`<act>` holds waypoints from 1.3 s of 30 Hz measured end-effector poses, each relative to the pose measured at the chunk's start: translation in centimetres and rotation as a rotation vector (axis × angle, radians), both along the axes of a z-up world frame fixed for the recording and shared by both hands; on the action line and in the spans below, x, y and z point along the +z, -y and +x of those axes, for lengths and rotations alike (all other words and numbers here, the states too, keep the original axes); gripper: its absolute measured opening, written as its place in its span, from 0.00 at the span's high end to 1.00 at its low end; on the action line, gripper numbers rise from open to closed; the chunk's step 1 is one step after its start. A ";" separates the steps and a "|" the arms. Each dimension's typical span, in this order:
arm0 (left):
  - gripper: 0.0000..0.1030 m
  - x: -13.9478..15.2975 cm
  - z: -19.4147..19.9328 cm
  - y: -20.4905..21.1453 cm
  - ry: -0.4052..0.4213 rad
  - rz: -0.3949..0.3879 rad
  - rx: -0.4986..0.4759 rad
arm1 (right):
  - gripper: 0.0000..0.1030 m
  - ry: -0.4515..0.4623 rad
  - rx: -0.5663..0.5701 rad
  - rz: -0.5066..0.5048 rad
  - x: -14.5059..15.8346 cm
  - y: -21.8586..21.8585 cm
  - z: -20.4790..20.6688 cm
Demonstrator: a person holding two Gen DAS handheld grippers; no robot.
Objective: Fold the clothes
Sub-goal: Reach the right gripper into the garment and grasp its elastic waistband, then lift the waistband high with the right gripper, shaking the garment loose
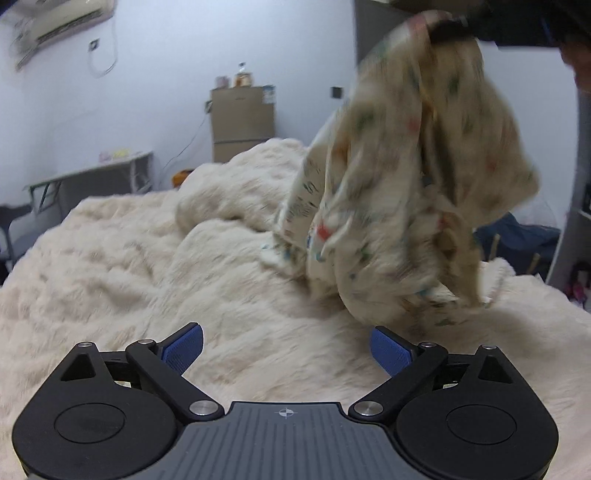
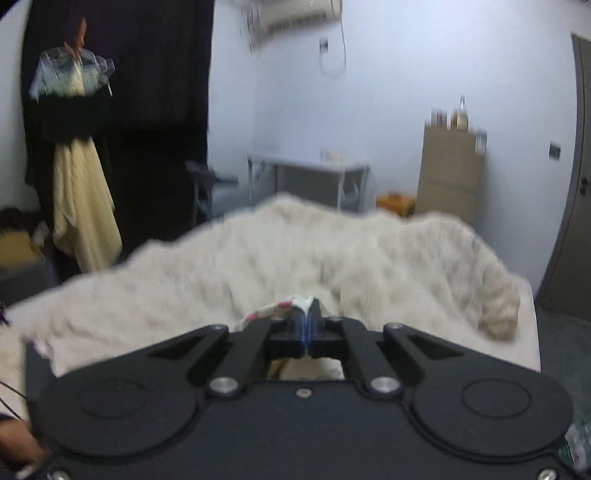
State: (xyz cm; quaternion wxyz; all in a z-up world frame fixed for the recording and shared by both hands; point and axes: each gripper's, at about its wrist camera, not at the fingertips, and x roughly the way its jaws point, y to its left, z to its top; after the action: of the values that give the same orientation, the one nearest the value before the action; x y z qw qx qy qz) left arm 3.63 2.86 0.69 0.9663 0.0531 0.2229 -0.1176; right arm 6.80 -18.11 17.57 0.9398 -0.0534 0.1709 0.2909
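A cream garment with small coloured prints hangs bunched and motion-blurred above the fluffy cream blanket, its lower end touching the blanket. My right gripper holds it from the top right of the left wrist view. In the right wrist view my right gripper is shut on an edge of the garment. My left gripper is open and empty, low over the blanket, in front and to the left of the hanging garment.
The blanket covers the bed in rumpled folds. Behind it stand a grey desk, a brown cabinet with bottles on top, and a wall air conditioner. Dark clothes and a cream towel hang at left.
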 end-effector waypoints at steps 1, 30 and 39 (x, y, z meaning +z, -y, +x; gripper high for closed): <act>0.06 0.0 0.0 0.5 0.005 0.008 -0.016 | 1.00 -0.019 -0.019 -0.010 -1.1 0.4 0.3; 0.00 -2.0 3.6 3.4 -0.016 0.189 0.039 | 0.21 -0.197 -0.035 -0.107 -14.4 6.5 2.5; 0.00 -2.4 3.3 -1.3 -0.063 0.089 0.032 | 0.21 -0.119 -0.084 -0.155 -12.3 6.6 0.1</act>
State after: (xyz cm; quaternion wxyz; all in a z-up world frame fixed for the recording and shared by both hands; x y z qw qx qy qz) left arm 6.92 4.18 -1.72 0.9572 0.0886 0.2591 -0.0937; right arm 6.94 -24.76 5.30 0.9325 -0.1014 0.2504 0.2397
